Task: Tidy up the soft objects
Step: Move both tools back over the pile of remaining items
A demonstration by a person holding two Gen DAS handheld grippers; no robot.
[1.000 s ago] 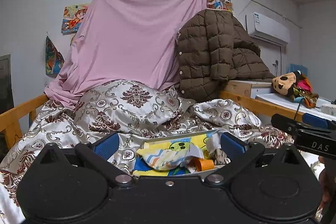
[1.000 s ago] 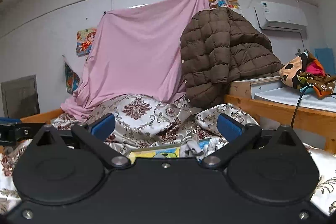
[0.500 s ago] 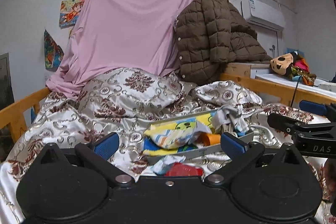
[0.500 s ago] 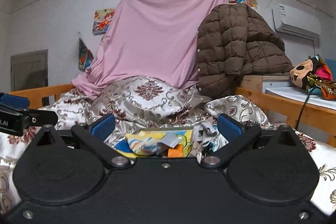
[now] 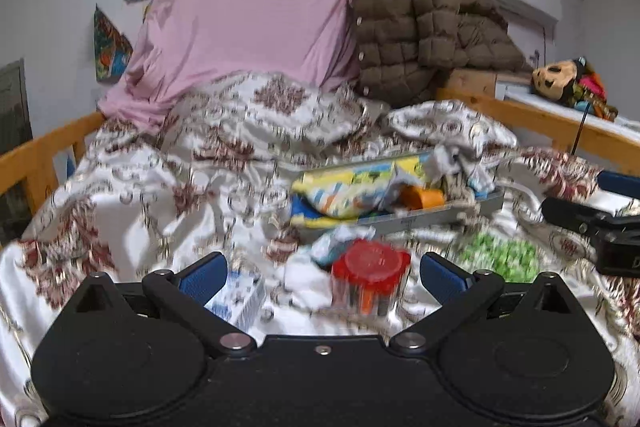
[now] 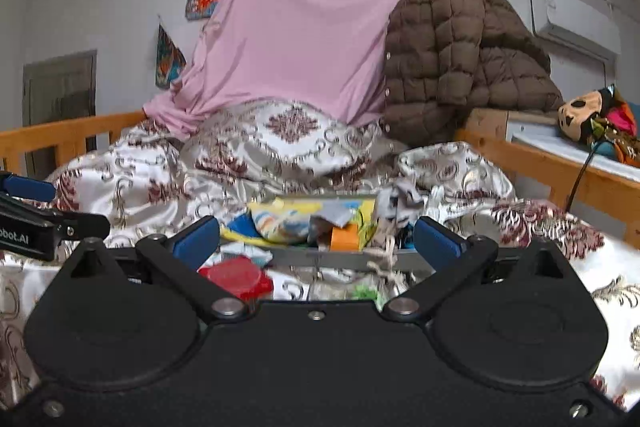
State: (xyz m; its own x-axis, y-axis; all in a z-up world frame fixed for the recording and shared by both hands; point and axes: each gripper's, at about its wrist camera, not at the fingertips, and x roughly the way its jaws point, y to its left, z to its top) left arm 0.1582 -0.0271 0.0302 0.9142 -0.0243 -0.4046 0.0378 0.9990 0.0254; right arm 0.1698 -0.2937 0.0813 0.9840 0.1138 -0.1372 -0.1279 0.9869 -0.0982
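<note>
**Barely begun: tray part-filled, several pieces loose on the bedspread**

Left gripper [image 5: 320,273]: jaws spread wide, nothing held, poised low over the patterned bedspread [image 5: 120,195]. Right gripper [image 6: 316,241]: likewise spread apart and empty, aimed at the tray.

Just ahead of the left fingers, outside the tray: a red-lidded jar [image 5: 370,277], a small blue-and-white packet [image 5: 240,297] by the left fingertip, a pale crumpled cloth [image 5: 334,249] behind the jar, and a blurred green bundle [image 5: 500,259] off to the right. None yet sorted.

Further out: the grey tray [image 5: 440,217] resting on the bedspread, already carrying a striped soft pouch [image 5: 344,195], an orange piece [image 5: 424,197] and a grey rag [image 5: 456,163] draped over its far corner, all heaped rather than tidy.

Judged so: some items collected, the loose ones in front left to pick up, the heap in the tray likely needing neatening. Motion blur in the left view, so finer identities uncertain.
</note>
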